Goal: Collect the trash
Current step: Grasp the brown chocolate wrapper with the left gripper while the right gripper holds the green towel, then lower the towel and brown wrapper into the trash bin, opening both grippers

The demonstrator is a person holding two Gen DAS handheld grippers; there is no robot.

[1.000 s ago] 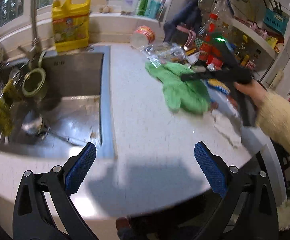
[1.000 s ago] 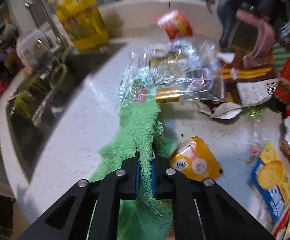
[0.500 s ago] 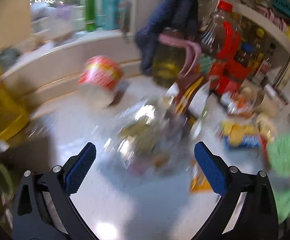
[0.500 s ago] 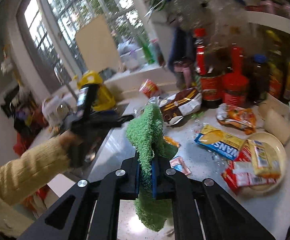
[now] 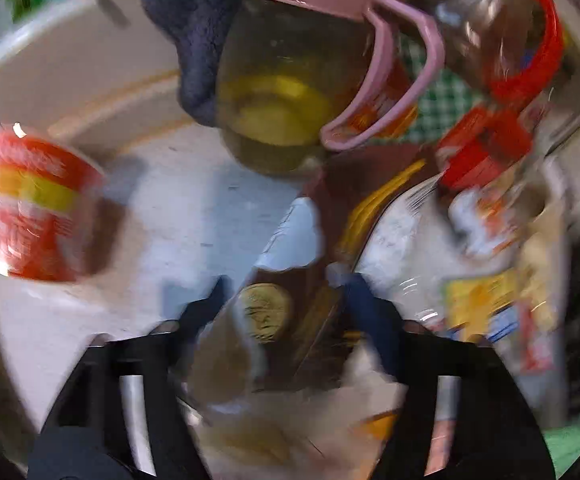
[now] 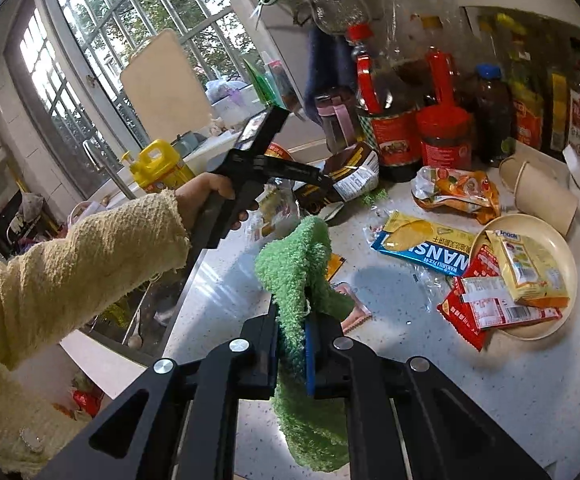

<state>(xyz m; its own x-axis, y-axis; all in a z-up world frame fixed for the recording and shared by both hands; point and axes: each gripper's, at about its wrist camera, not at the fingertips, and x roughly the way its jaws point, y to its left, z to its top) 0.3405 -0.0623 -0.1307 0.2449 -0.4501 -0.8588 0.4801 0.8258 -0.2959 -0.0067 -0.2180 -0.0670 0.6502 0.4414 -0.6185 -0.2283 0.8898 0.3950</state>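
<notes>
Left hand-held gripper (image 5: 286,292) is seen closing over the litter at the back of the worktop (image 6: 429,360), its jaws part-way in and a clear plastic bag (image 5: 226,364) with a gold-lidded item between them; whether the pads already press on it cannot be told through the blur. It is angled steeply down, presumably so that the flat wrapping can be pinched off the surface. In the right wrist view it sits at ten o'clock, carried by a hand in a yellow knitted sleeve (image 6: 90,256).

Clamped together in the right hand-held gripper (image 6: 291,344) is a green cloth (image 6: 293,264), which hangs clear above the worktop, probably lifted aside so that the trash beneath is exposed.

Trash is scattered toward two and three o'clock in that view: a blue-and-yellow snack packet (image 6: 421,244) lies flat, an orange wrapper (image 6: 457,192) is crumpled near the sauce bottles (image 6: 393,120), and red sachets (image 6: 489,308) rest in a cream plate (image 6: 561,248). A brown bag (image 6: 353,176) lies just beyond the left gripper's tips.
</notes>
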